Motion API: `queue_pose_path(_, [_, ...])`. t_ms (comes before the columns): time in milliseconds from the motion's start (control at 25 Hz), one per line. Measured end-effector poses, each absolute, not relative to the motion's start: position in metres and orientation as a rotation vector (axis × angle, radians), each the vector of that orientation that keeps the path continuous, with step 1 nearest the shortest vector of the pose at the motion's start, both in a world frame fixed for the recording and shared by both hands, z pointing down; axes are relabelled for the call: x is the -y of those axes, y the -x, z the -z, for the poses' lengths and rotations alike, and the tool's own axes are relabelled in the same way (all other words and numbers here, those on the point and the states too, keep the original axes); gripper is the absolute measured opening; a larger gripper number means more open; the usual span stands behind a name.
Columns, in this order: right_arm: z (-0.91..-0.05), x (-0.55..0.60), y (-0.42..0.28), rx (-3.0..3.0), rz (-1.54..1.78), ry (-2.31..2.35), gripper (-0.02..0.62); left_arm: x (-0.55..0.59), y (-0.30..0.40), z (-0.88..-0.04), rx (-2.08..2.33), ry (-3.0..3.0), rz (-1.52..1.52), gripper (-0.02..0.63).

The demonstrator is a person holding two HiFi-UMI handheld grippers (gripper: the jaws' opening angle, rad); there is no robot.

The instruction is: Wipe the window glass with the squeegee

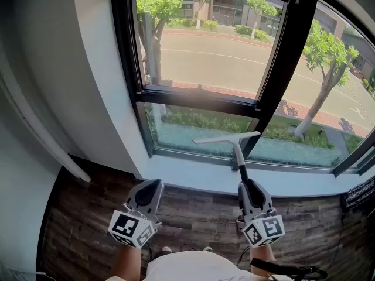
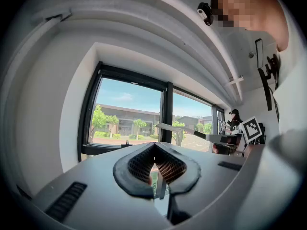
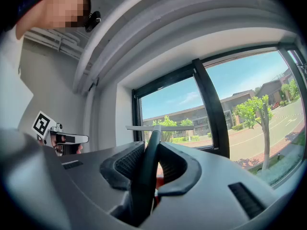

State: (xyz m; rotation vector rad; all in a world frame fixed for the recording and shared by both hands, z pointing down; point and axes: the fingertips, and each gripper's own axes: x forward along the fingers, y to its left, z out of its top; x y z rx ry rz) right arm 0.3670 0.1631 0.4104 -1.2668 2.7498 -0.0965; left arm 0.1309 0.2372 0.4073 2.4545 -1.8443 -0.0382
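the right gripper (image 1: 249, 187) is clamped on the dark handle of the squeegee (image 1: 236, 147). in the right gripper view the handle runs up between the two pads, which press on it from either side. the handle points away from the person toward the window, with the pale blade (image 1: 227, 138) crosswise at its far end. in the head view the blade lies over the lower pane of the window glass (image 1: 199, 127), just left of the dark mullion (image 1: 287, 57) and above the white sill (image 1: 187, 174). no view shows whether the blade touches the glass.

the left gripper (image 1: 150, 187) is held to the left of the right gripper, well apart from it, at about the same distance from the sill. in the left gripper view its jaws are together at the tips, with nothing between the pads. that view also shows the squeegee at right, held in front of the window.

each gripper carries a marker cube (image 1: 132, 228) at its near end, next to the person's forearm. both grippers are above the wood-plank floor (image 1: 193, 215). beyond the glass are a road (image 1: 217, 57), trees (image 1: 158, 4) and buildings.
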Motion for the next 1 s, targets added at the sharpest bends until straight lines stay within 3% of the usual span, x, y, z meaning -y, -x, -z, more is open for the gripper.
queue_pose_path(1000, [-0.410, -0.210, -0.354, -2.771, 0.165, 1.179, 0.103, -0.287, -0.130, -0.411, 1.827, -2.446, 0.066, 0.018])
